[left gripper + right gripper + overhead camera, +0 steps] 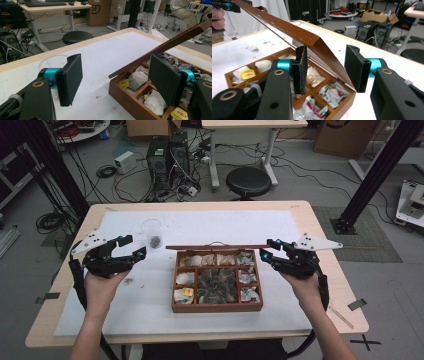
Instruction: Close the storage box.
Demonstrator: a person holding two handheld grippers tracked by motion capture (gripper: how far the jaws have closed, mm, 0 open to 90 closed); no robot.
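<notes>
In the high view our right gripper (266, 251) hangs at the right of centre, just off the top right corner of the wooden tea box (217, 307). Its jaws stand apart, pressing on nothing; in the right gripper view the raised lid (294, 33) slants between them, and we cannot tell whether a pad touches it. Our left gripper (131, 247) sits at the left of the frame, jaws wide apart over the white mat (225, 225), clear of the box. A clear plastic cup (151, 232) stands just above it.
</notes>
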